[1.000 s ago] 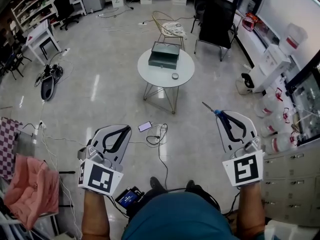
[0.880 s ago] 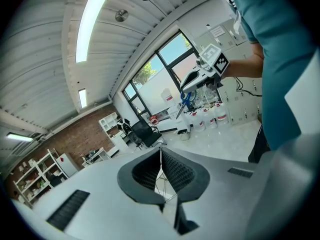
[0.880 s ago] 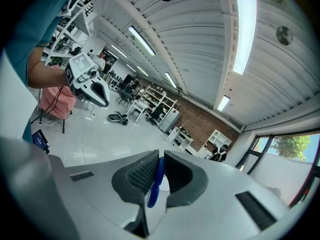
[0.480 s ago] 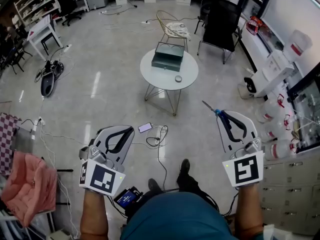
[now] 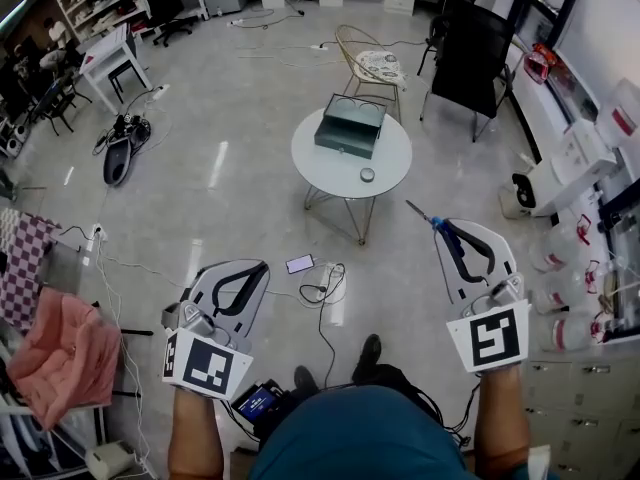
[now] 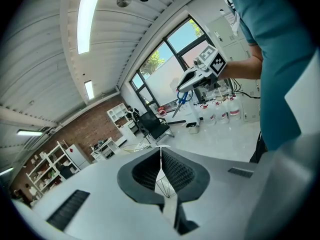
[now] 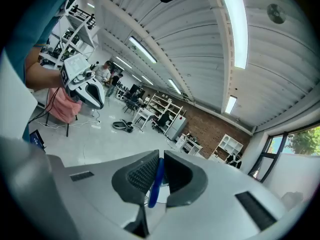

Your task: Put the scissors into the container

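Head view: the left tongs (image 5: 257, 268) and the right tongs (image 5: 441, 231) are held out low over the floor (image 5: 230, 198), each in much the same pose as a second ago; the scissors (image 5: 424, 216) remain in the right tongs, blue handle at the tips and blades pointing up and left toward the round white surface (image 5: 392, 171); the dark green container (image 5: 351, 125) lies on the far part of that surface, well apart from the scissors; compared with the earlier frames the surface and container sit lower and further right in the picture, nearer the tongs; a phone (image 5: 300, 264) lies on the floor between the left tongs and the surface, and it too has slid closer to the left tongs; one foot (image 5: 366, 348) shows lower in the picture than half a second ago; a pink cloth (image 5: 60, 353) hangs at the left edge.

Left gripper view: the left tongs' jaws are drawn together, pads meeting in a thin line, with nothing between them; beyond them the right tongs are seen held out with the scissors' blades pointing down-left.

Right gripper view: the right tongs are narrow, pads pressed on the blue handle of the scissors, which stands upright between them; the left tongs show far off at the left, above the pink cloth.
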Demonstrator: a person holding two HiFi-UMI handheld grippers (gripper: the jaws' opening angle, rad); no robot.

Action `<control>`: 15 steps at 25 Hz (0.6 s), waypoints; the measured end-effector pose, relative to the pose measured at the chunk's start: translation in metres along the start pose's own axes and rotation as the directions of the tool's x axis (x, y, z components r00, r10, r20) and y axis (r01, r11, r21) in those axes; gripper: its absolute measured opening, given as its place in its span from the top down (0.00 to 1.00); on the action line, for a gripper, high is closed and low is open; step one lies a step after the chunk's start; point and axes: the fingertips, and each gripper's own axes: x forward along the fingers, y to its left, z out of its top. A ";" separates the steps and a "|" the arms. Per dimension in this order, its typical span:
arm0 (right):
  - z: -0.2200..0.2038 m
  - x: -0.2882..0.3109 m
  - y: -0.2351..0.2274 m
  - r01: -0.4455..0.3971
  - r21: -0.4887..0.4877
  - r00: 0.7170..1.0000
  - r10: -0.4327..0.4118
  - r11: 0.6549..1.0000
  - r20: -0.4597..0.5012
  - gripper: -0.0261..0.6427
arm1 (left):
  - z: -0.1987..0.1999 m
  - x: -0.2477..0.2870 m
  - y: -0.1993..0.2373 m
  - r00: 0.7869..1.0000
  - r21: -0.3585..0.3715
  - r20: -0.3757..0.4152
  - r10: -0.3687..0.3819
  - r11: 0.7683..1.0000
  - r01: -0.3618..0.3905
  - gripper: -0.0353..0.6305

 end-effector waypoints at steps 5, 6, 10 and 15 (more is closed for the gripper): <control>-0.019 0.013 -0.028 -0.025 0.010 0.999 0.025 1.000 0.038 0.88 | 0.014 0.026 -0.004 0.999 0.004 -0.033 0.021 1.000 -0.021 0.91; -0.023 0.015 -0.031 -0.032 0.010 0.999 0.032 0.999 0.043 0.88 | 0.016 0.030 -0.006 0.999 -0.003 -0.040 0.026 1.000 -0.026 0.91; -0.037 0.022 -0.044 -0.058 0.012 0.997 0.057 0.998 0.057 0.88 | 0.023 0.044 -0.009 0.997 -0.009 -0.067 0.042 0.999 -0.043 0.91; -0.046 0.031 -0.060 -0.082 0.021 0.994 0.080 0.996 0.079 0.88 | 0.035 0.056 -0.004 0.994 0.003 -0.092 0.061 0.998 -0.061 0.91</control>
